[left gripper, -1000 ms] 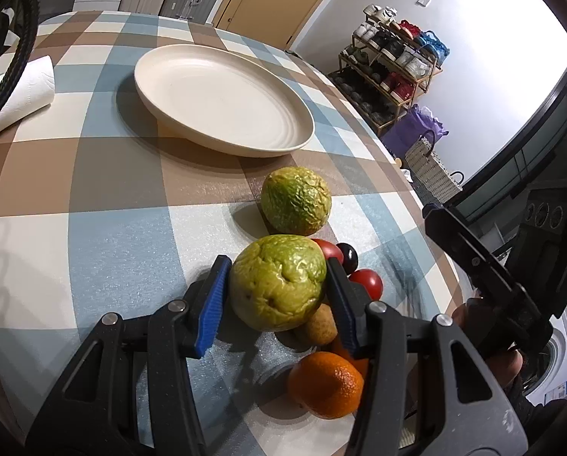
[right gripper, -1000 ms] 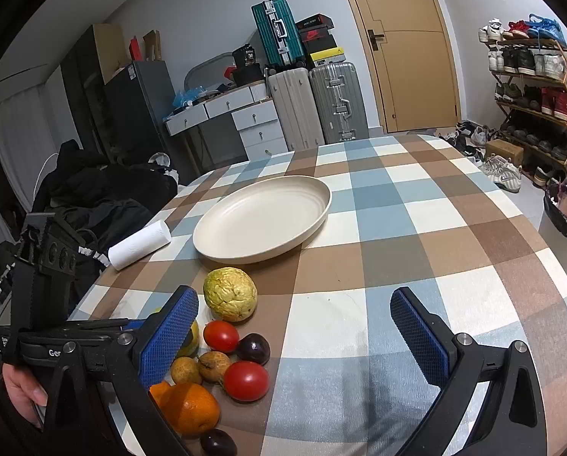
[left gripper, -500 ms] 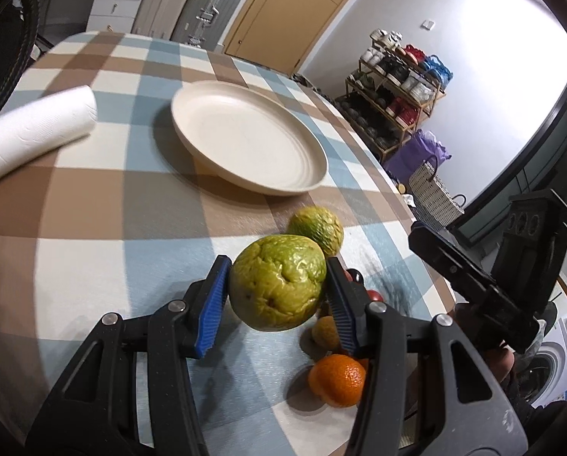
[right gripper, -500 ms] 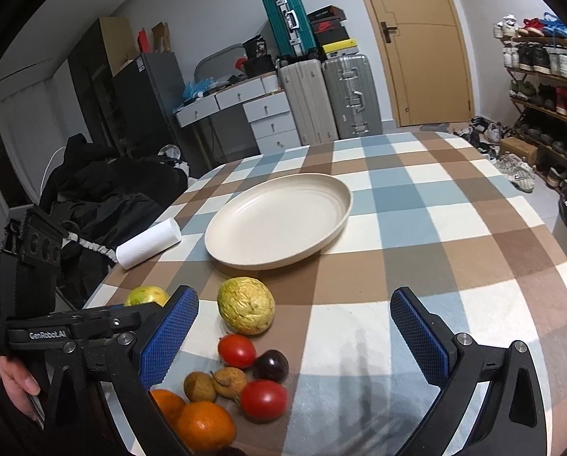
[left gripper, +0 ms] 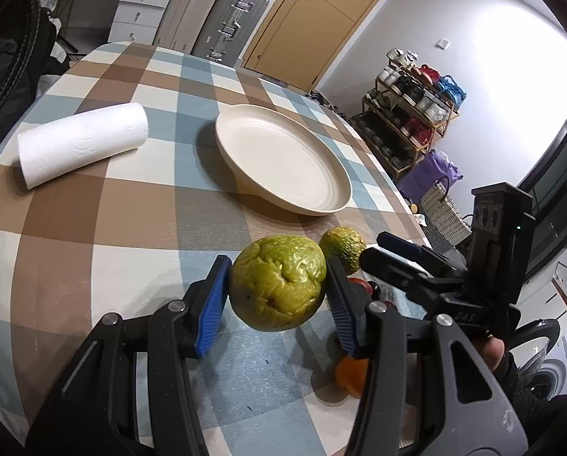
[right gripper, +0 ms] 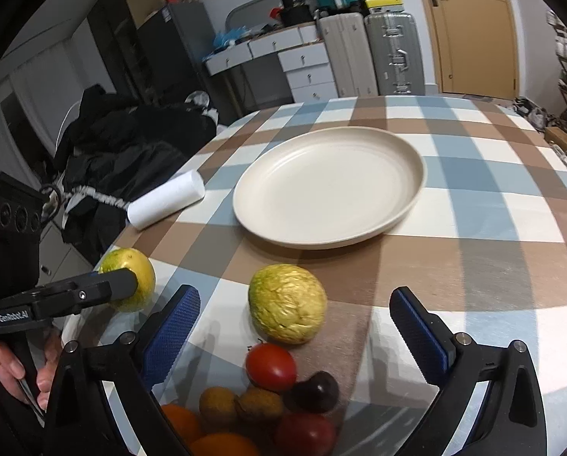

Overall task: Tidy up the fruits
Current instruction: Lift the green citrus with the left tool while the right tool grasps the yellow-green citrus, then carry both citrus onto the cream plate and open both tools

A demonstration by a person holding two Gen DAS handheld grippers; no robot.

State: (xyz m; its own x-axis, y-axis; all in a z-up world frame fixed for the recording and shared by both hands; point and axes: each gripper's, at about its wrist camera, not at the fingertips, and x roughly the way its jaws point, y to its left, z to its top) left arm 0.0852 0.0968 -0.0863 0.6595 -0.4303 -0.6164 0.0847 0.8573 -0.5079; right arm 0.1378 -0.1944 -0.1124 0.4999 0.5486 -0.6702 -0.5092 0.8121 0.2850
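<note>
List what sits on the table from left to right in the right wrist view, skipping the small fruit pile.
Held green fruit → paper towel roll → wrinkled yellow-green fruit → cream plate.

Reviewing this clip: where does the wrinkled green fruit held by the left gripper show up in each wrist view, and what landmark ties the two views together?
Left wrist view: the held green fruit sits low in the centre, clamped between the left gripper pads.
Right wrist view: far left, at mid-height, partly hidden behind that gripper's black finger.
Shared landmark: the cream plate, with nothing on it, beyond the fruit in both views.
</note>
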